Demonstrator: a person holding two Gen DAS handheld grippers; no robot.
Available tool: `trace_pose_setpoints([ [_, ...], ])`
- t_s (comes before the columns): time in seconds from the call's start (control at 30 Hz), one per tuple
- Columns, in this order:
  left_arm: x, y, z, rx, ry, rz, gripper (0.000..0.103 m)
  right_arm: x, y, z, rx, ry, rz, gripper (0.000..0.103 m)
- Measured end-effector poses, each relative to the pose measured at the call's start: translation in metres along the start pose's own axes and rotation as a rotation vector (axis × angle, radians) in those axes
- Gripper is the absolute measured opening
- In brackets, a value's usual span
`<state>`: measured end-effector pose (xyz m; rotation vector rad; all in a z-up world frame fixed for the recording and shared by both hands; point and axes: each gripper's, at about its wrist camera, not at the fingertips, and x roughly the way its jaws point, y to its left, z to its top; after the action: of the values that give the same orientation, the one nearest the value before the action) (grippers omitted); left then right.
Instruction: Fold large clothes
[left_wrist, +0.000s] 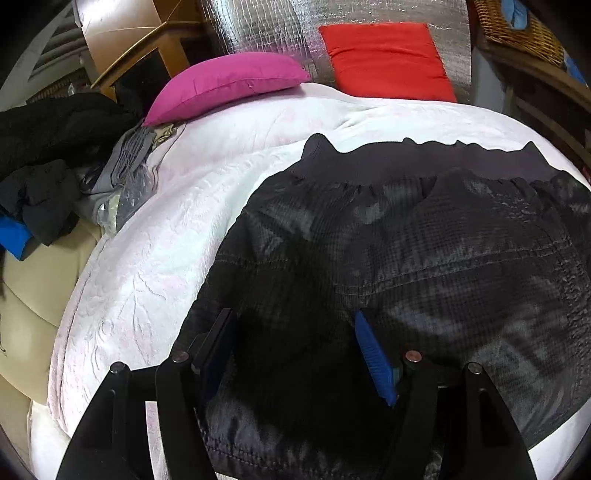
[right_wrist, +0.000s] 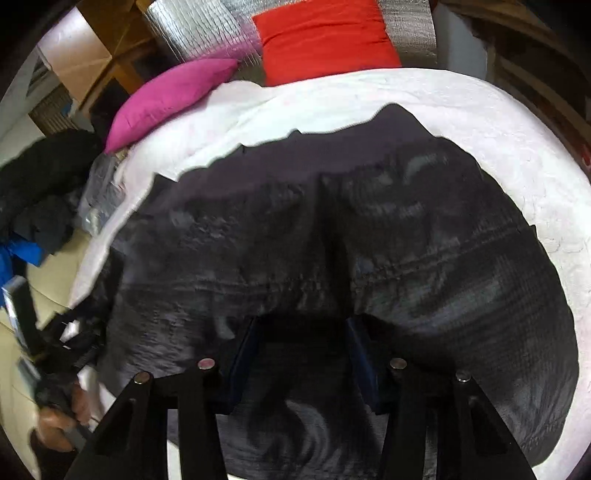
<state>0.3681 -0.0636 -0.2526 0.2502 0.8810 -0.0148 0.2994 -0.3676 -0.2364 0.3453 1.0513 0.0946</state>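
Black quilted fabric fills both my views: the dark jacket (left_wrist: 406, 240) lies spread on the white bedspread (left_wrist: 147, 258), its ribbed hem toward the pink cushion (left_wrist: 225, 83) and red cushion (left_wrist: 388, 59). My left gripper (left_wrist: 295, 354) hovers over it, jaws apart, nothing pinched (one pad shows blue). My right gripper (right_wrist: 301, 354) likewise stands spread above the jacket, gripping nothing.

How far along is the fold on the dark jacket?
Done: the dark jacket lies folded on the white bedspread, ribbed hem toward the pillows. In hand: nothing; the left gripper and right gripper hang over it, jaws apart with no fabric pinched. Left: possibly another fold, plus the clothes pile at the bedside.
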Motion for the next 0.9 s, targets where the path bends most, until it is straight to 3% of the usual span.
trace_pose_setpoints([
  [0.07, -0.002, 0.002, 0.001, -0.008, -0.005, -0.009, 0.067, -0.011, 0.000, 0.005, 0.008, -0.044, 0.017, 0.052],
  [0.13, -0.003, 0.003, 0.001, -0.009, -0.012, -0.011, 0.067, -0.027, -0.004, 0.010, 0.014, -0.130, -0.025, 0.053],
  [0.23, -0.005, 0.002, 0.000, 0.001, -0.028, 0.003, 0.067, -0.038, -0.017, 0.018, 0.055, -0.192, -0.080, 0.053],
  [0.3, -0.003, 0.002, 0.000, 0.003, -0.030, 0.006, 0.067, -0.033, -0.032, 0.024, 0.106, -0.191, -0.130, 0.053],
  [0.4, -0.002, 0.003, 0.000, 0.000, -0.028, 0.003, 0.067, -0.002, -0.058, 0.028, 0.172, -0.072, -0.167, 0.053],
  [0.5, -0.002, 0.002, 0.000, 0.005, -0.030, 0.008, 0.067, 0.006, -0.060, 0.032, 0.183, -0.063, -0.161, 0.053],
  [0.63, -0.002, 0.002, -0.001, 0.007, -0.032, 0.011, 0.067, -0.009, -0.046, 0.031, 0.167, -0.117, -0.112, 0.053],
  [0.77, -0.002, 0.002, -0.002, 0.005, -0.031, 0.012, 0.067, -0.024, -0.010, 0.025, 0.037, -0.167, -0.036, 0.053],
  [0.9, -0.002, 0.002, -0.002, 0.010, -0.032, 0.017, 0.067, -0.013, 0.027, 0.016, -0.070, -0.112, 0.033, 0.053],
])
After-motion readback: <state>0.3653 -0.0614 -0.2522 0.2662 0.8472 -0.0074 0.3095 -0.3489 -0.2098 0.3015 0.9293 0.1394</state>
